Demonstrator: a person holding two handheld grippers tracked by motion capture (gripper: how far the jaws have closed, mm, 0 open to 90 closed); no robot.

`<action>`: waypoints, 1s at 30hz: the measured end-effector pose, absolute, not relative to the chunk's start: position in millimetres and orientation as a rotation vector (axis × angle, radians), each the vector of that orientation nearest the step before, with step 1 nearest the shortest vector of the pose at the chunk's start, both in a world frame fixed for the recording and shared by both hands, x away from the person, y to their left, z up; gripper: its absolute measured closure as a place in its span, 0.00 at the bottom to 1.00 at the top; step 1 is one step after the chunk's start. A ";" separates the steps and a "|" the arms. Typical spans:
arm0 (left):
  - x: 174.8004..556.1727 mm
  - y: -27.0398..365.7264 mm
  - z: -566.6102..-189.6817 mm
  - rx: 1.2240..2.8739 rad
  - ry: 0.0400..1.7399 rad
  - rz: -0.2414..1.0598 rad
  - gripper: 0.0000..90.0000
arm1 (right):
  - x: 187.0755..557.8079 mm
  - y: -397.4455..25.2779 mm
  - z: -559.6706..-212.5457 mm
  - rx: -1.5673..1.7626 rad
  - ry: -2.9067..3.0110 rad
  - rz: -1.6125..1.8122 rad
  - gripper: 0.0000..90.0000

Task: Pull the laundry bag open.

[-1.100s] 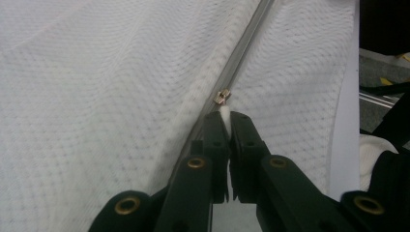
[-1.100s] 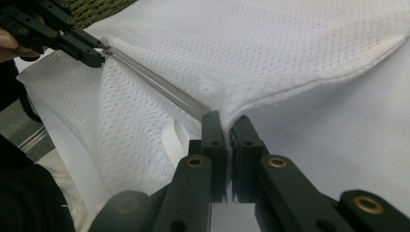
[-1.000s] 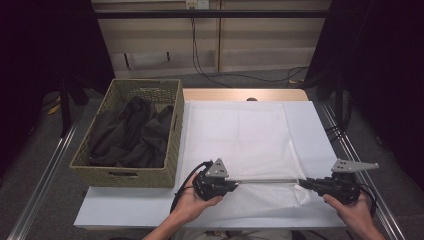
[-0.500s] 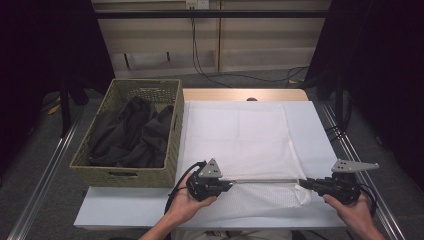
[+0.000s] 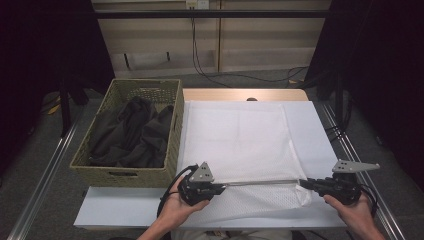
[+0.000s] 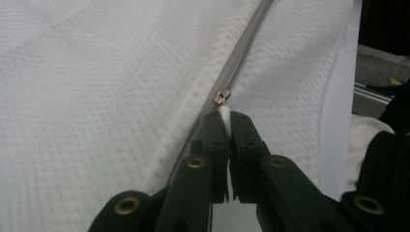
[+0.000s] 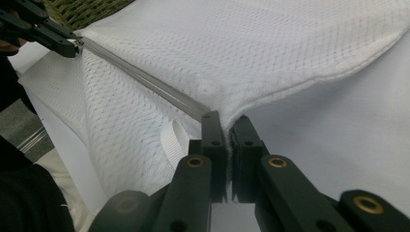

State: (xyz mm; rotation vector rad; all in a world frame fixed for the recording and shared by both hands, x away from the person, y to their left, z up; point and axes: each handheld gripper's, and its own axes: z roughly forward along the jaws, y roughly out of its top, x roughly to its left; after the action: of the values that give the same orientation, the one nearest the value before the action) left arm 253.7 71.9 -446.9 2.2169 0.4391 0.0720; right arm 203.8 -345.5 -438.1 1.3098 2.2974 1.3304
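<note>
Leftward along the zipper line the left hand-held gripper (image 5: pixel 220 188) has slid since a second ago, now nearer the basket's front corner, while the right hand-held gripper (image 5: pixel 306 183) has stayed put at the bag's end.

At 9 o'clock on the worktop (image 5: pixel 120 212) stands a rectangular woven basket (image 5: pixel 126 175) of olive wicker, filled with rumpled dark cloth (image 5: pixel 132 135). Just beside it, toward the centre, lies the white mesh laundry bag (image 5: pixel 240 140), flat and roughly square, its fabric dotted with fine regular holes. Across its near part, at about 6 o'clock, runs a straight grey zipper (image 5: pixel 260 183), pulled taut between the two tools.

In the left gripper view the black jaws stand nearly together, pinching the small white pull tab (image 6: pixel 225 116) that hangs from the brass-coloured metal zipper slider (image 6: pixel 222 96); the zipper tape runs away toward 1 o'clock.

In the right gripper view the jaws are likewise closed narrow, clamped on the bag's seamed corner where the zipper ends. A white webbing loop (image 7: pixel 174 137) lies against the mesh just at 9 o'clock of the jaws, and the bag's padded hem curves off toward 3 o'clock over smooth white worktop. The left hand-held gripper shows far off at 10 o'clock in that view.
</note>
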 end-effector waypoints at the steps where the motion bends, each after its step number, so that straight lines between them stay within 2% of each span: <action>1: 253.5 73.3 -447.8 2.209 0.453 0.068 0.96 | 203.8 -345.7 -438.3 1.306 2.303 1.329 0.96; 30: 251.3 92.6 -450.2 2.222 0.493 0.065 0.96 | 201.9 -346.8 -438.4 1.311 2.303 1.309 0.96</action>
State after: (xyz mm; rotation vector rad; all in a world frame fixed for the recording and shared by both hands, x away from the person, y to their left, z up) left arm 251.3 92.6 -450.2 2.2216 0.4930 0.0652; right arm 201.9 -346.8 -438.4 1.3107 2.3027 1.3094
